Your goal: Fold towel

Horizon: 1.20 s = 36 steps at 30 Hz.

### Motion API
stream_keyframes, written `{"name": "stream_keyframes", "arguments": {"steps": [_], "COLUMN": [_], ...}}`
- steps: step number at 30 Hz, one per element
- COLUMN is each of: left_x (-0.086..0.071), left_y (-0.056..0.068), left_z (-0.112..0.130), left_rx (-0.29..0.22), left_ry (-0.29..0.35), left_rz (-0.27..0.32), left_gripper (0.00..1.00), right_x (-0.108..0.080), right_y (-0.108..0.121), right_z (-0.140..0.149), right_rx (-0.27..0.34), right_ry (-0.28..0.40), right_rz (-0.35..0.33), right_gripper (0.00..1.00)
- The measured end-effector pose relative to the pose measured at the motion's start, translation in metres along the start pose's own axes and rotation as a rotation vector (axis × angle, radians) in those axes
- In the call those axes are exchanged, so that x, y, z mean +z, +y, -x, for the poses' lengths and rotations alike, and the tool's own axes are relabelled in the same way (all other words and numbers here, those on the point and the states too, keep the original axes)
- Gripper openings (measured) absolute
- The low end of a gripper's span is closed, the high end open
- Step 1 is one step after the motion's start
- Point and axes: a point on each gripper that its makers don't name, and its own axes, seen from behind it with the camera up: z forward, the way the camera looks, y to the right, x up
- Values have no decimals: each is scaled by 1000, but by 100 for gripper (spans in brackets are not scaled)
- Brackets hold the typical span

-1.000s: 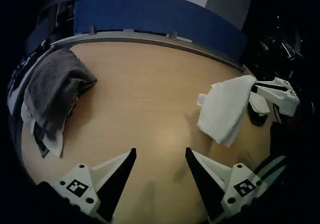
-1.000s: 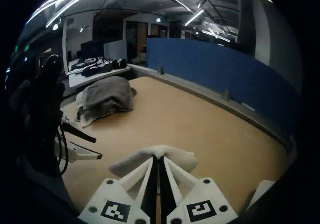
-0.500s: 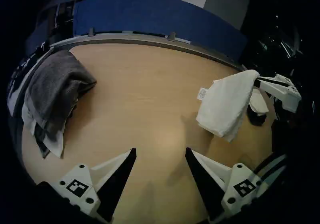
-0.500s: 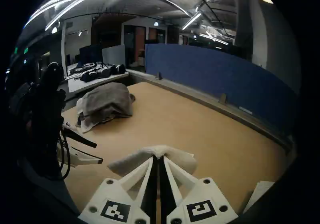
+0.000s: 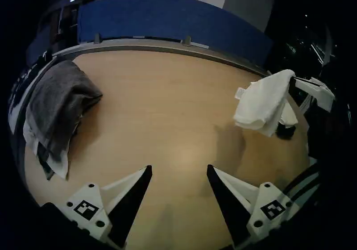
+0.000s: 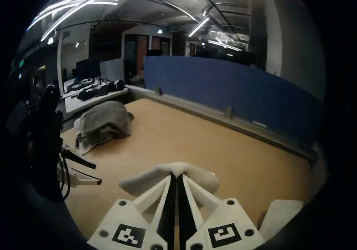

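Pale wooden table [image 5: 169,98] in a dim office, backed by a blue partition [image 5: 178,18]. A white towel [image 5: 263,102] hangs in the air over the table's right side, pinched at its top edge by the right gripper [image 6: 177,178], whose jaws are pressed together on a fold of the cloth. Compared with a second ago, the towel has been lifted higher and sits more bunched. Its lower end now hangs clear of the wood, with a soft shadow [image 5: 230,140] beneath it. This suggests the towel is being raised so it can drape freely before a fold. Its long axis runs from the pinched top down toward the table, slanting slightly, with the loose end pointing downward. The left gripper [image 5: 178,167] hovers near the table's front edge, jaws spread and empty, well apart from the towel. A grey towel pile [image 5: 58,102] rests at the far left edge.
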Motion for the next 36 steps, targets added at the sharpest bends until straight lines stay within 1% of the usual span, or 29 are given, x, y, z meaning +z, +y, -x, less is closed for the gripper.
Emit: {"name": "stream_keyframes", "arguments": {"steps": [6,13,18,29,36], "left_x": [3,7,10,15,16], "left_y": [7,8,8,6,6], "left_z": [0,-1,-2,-2,0], "left_rx": [3,-6,-6,-7,-17], "left_ry": [-3,-7,-9,-16,-24], "left_rz": [4,-1,-9,-22,-32], "left_gripper": [91,91,91,91,91], "right_x": [-14,-26,-30,-39,-37], "right_y": [42,85,114,186,227], "right_z": [-2,-7,-12,-19,-17], "right_rx": [18,33,43,43,59], "right_ry": [6,22,31,33,33], "right_rz": [58,109,137,214,246], "right_gripper": [2,2,2,2,2]}}
